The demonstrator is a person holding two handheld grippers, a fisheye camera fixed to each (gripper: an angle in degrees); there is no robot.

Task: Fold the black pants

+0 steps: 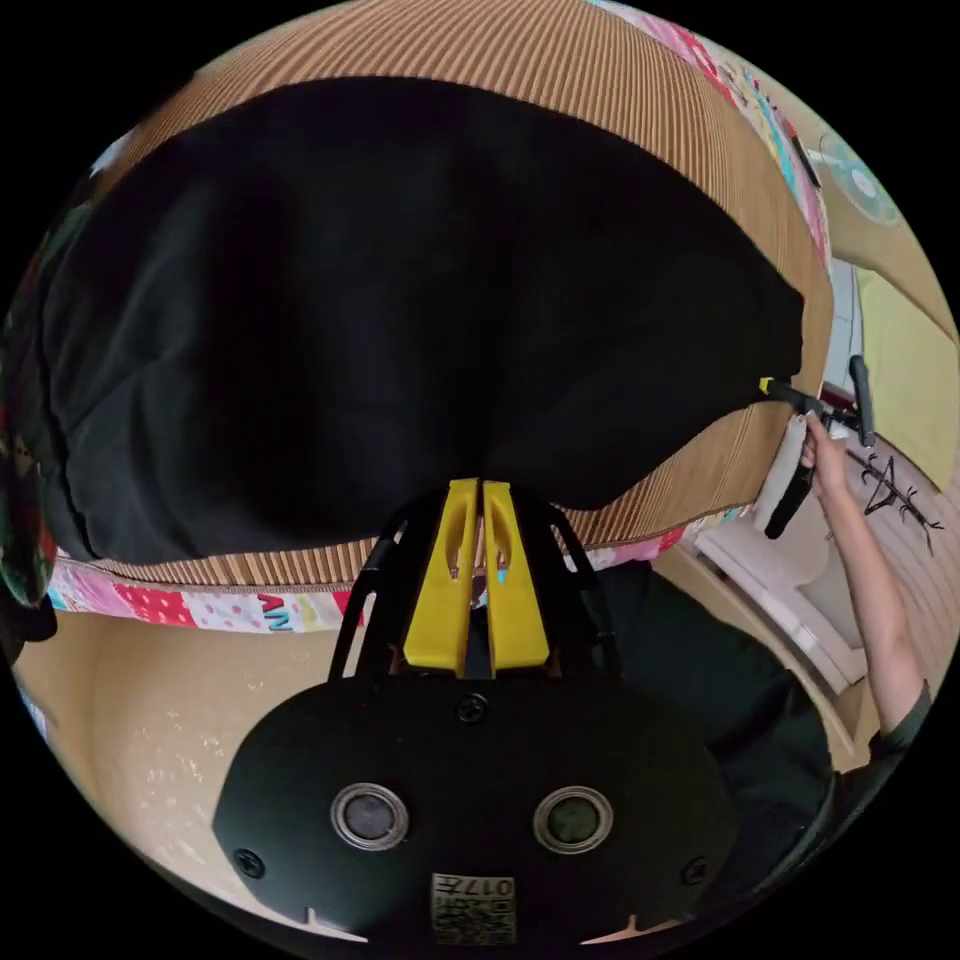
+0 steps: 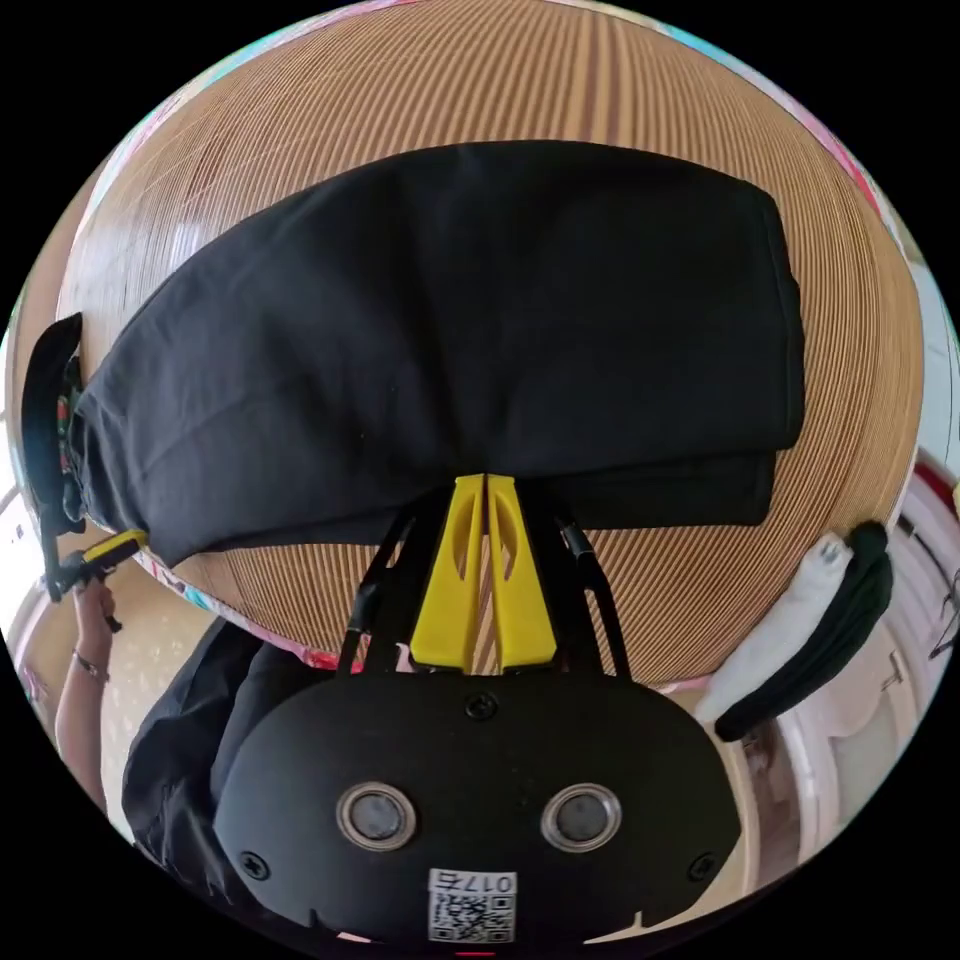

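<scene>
Pinching the near hem of the black pants (image 1: 400,300), the left gripper (image 1: 480,490) has its yellow jaws pressed together on cloth; the right gripper (image 2: 486,485) clamps the same near edge further along. The pants lie flat, already doubled, on the ribbed brown mat (image 2: 500,80). This looks like mid-fold; next, both should probably lift evenly and carry the edge across.

Both views are bright with soft, even daylight and cast only faint shadows. The black pants (image 2: 480,320) come out so dark that their folds barely show, while the striped mat (image 2: 200,190) has a pale glare at the upper left of the right gripper view. The fisheye lens bends straight lines into curves near the round black border, and the edges look slightly soft.
</scene>
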